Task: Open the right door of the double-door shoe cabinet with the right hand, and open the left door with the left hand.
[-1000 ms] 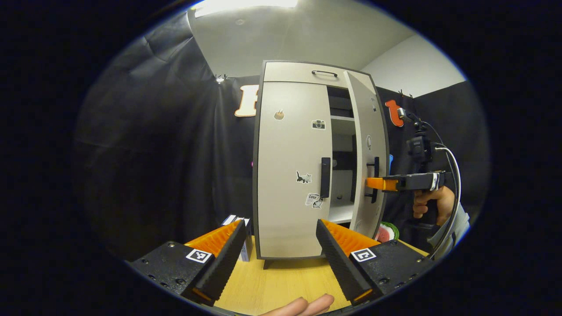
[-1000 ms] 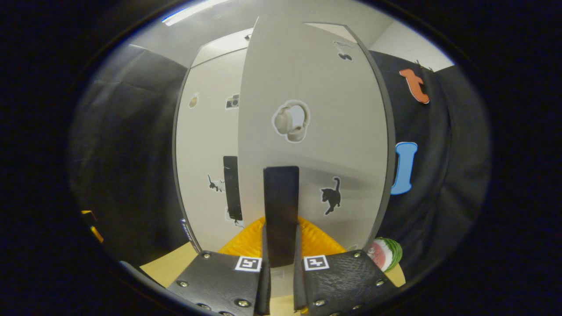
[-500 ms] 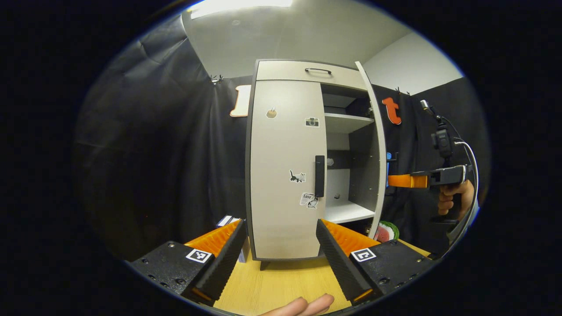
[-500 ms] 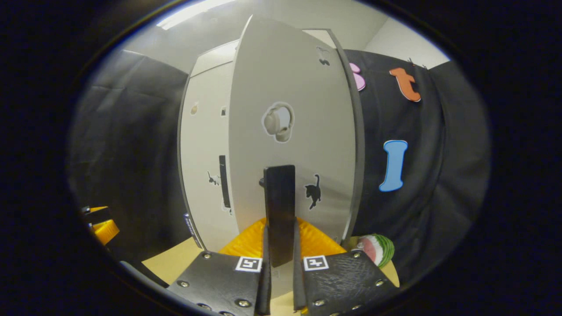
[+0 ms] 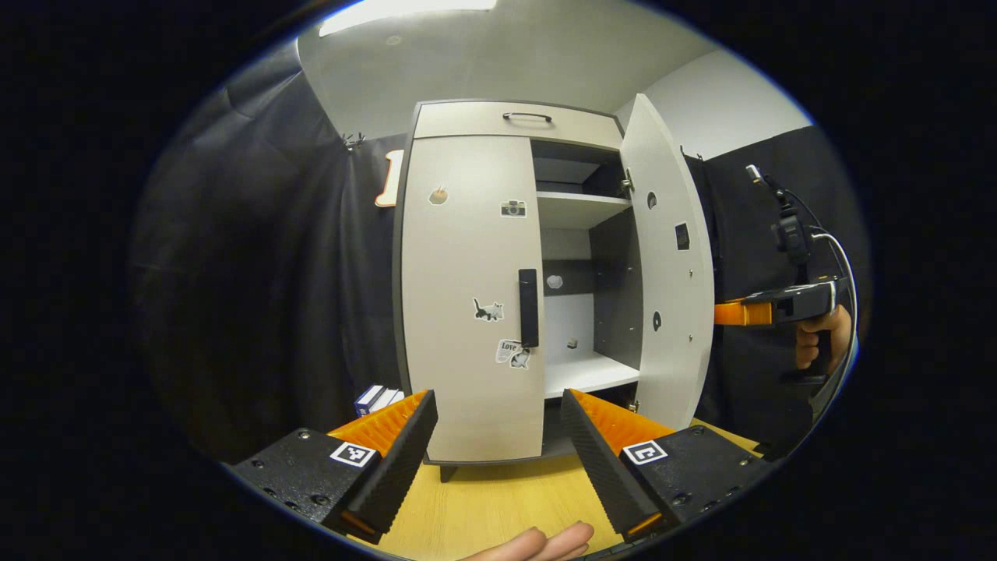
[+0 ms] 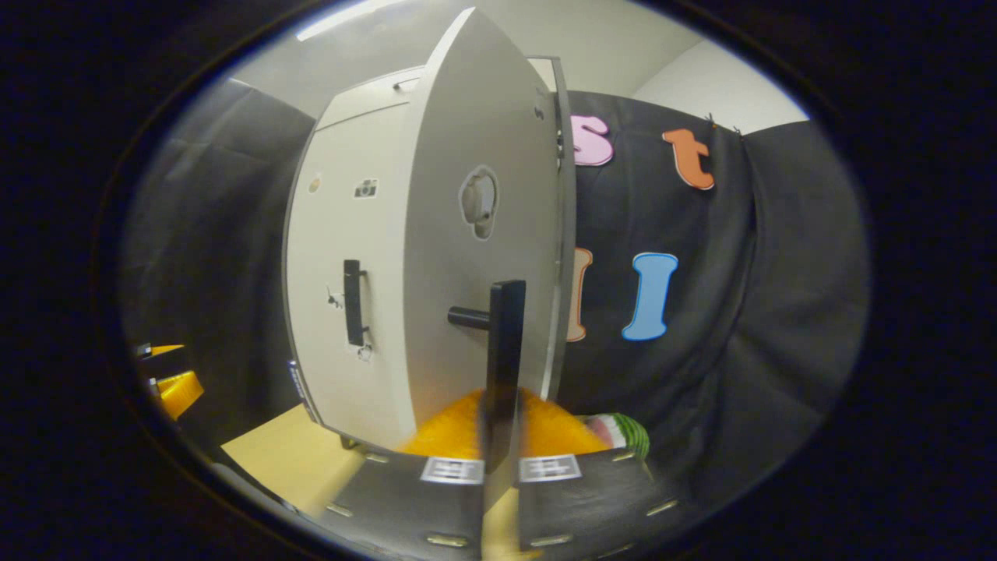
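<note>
The pale shoe cabinet point(image 5: 467, 121) stands on a wooden table point(image 5: 498, 499). Its left door point(image 5: 459, 296) is closed, its black handle point(image 5: 528, 308) a good way beyond my left gripper point(image 5: 498, 436), which is open and holds nothing. The right door point(image 5: 670, 265) stands swung wide, showing the shelves point(image 5: 580, 199). In the right gripper view my right gripper point(image 6: 502, 428) is shut on the right door's black handle point(image 6: 505, 351). From the left gripper view, that gripper point(image 5: 748, 312) reaches behind the open door, held by a hand point(image 5: 818, 347).
A small blue and white box point(image 5: 378, 399) lies at the cabinet's left foot. A watermelon-patterned item point(image 6: 619, 432) sits on the table behind the open right door. The booth's black cloth hangs close around. A person's fingertip point(image 5: 537, 541) shows at the bottom edge.
The right door has swung from slightly ajar to wide open, drawn by the right gripper shut on its handle. The left gripper stays open in front of the closed left door.
</note>
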Demonstrator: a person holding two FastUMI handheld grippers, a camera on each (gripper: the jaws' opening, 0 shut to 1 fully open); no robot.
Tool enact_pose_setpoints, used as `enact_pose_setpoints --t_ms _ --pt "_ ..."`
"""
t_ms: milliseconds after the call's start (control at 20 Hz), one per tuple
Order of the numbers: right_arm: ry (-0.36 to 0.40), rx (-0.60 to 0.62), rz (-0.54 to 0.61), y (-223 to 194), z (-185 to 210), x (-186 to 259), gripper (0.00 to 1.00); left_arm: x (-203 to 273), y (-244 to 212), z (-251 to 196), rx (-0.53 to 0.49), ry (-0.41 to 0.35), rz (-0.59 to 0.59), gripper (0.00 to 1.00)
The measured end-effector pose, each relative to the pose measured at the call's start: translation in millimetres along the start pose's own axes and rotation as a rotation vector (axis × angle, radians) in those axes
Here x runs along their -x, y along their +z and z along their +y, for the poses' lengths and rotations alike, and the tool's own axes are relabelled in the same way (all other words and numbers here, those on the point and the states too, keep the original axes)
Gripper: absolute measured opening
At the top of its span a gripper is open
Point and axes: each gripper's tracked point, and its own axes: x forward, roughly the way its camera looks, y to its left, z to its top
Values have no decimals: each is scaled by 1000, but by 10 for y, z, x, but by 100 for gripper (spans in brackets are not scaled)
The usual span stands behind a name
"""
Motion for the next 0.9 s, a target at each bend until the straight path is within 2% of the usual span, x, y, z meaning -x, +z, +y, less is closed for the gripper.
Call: enact_pose_setpoints --t_ms 50,200,250,400,450,650,900 --pt "-16 1 6 -13 -108 7 3 -25 -23 -27 3 -4 3 99" --pt "-103 16 -8 13 -598 -5 2 -81 -92 -99 -7 -13 22 99" --pt "-76 -19 -12 21 -706 -31 1 -94 -107 -107 -13 -14 24 99" --pt "74 -154 -2 -18 -682 -77 1 -147 -166 -104 -19 -10 37 98" --pt "83 -163 -9 -16 -691 -84 1 -156 -190 -103 -17 -8 42 98" --pt "26 -80 -37 -4 -722 -57 1 -176 -265 -84 5 -12 71 98" --pt "1 -92 -24 -67 -710 -4 2 -219 -225 -12 -1 14 64 98"
